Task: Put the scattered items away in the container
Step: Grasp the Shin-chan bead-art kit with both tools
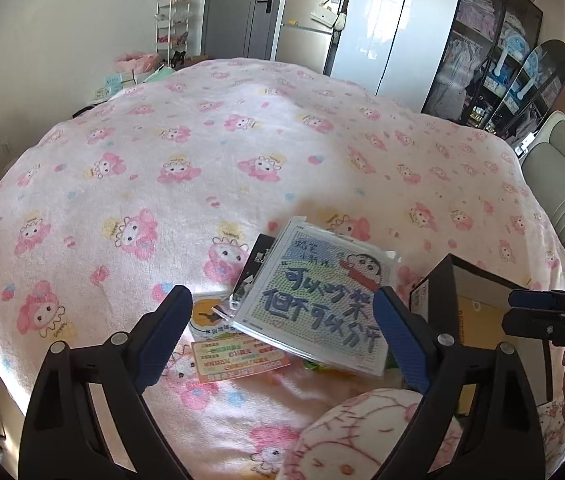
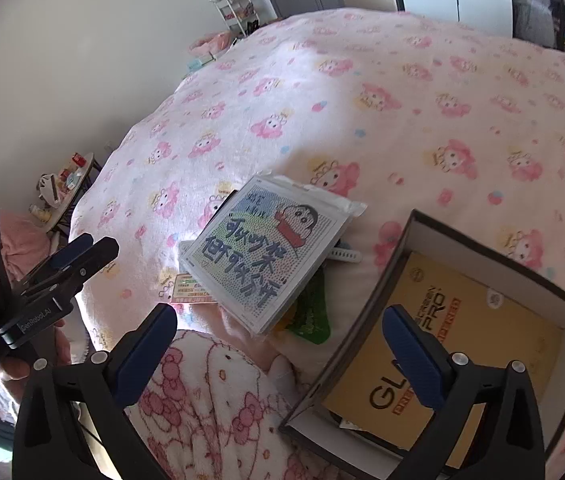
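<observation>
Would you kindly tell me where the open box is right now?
In the right wrist view, the open box sits lower right on the pink blanket, right of the cartoon picture pack.

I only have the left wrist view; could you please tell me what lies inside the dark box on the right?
Observer: A yellow packet with black lettering lies flat on the floor of the box.
Operator: Is anything hidden behind the cartoon picture pack?
Observer: A white strap pokes out from under the cartoon picture pack, on the box side.
Operator: And the right gripper?
Observer: The right gripper is wide open and empty.
</observation>
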`<state>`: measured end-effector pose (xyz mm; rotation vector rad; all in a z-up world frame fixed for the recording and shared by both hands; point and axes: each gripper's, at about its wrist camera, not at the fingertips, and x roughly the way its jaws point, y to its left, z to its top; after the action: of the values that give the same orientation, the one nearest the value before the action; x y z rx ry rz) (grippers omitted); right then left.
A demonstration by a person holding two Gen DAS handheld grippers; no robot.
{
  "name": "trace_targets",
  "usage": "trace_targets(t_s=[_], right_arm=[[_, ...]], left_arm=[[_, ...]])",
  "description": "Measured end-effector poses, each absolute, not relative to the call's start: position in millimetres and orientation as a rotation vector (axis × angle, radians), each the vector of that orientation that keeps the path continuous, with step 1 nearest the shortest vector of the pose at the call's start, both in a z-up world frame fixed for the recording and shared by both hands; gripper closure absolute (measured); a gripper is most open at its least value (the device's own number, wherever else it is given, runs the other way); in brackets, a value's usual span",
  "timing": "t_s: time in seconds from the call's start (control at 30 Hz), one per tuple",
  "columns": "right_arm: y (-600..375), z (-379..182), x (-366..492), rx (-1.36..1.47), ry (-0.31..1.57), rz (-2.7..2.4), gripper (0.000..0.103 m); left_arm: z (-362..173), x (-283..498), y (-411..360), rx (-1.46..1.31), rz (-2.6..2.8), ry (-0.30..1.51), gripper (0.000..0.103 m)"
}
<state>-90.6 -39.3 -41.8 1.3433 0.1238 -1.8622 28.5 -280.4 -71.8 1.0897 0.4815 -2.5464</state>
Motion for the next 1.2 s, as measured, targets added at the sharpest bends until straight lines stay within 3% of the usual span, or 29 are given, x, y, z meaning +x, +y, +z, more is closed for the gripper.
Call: trace_targets(t_s=[0.03,0.1,0.27,0.67,0.93,1.07,1.2], right_arm=[[-45.2,-50.2,-96.0,1.370,0.117,-1.839,0.003],[-56.4,-64.2,-108.4,1.411,0.105,-1.833,0.010],[-87.3,-98.5,-129.1,1.516,0.012,-1.767,0.045],[-137.0,-168.6,-150.2,1.713,0.120,-1.774,0.046],[-139.3,-168.7,-157.8,1.659,0.086,-1.769,0.045],[-147.0,-181.2,-151.5,1.707,0.094,-1.707,0.044],[-143.4,-161.5,-147.1,1.628,0.099,-1.743,0.052]], left_arm=[[-80.9,22.4,-289.8,1.125,-2.527,0.494,0.018],[-103.0,7.7,-308.3,1.190,-2.494,0.541,0.035],[-157.7,-20.1,-343.5,1.306,-2.427,0.779,0.040],[-207.6,-42.7,-355.2,1.426,-2.417,0.928,0.041],[-197.8,-25.3,-335.2,1.495,-2.484,0.902,0.043],[-210.3,-40.5,-352.8,1.501,-2.440,1.019,0.043],[-189.8,-40.9,-338.3,1.507,-2.480,0.967,0.044]])
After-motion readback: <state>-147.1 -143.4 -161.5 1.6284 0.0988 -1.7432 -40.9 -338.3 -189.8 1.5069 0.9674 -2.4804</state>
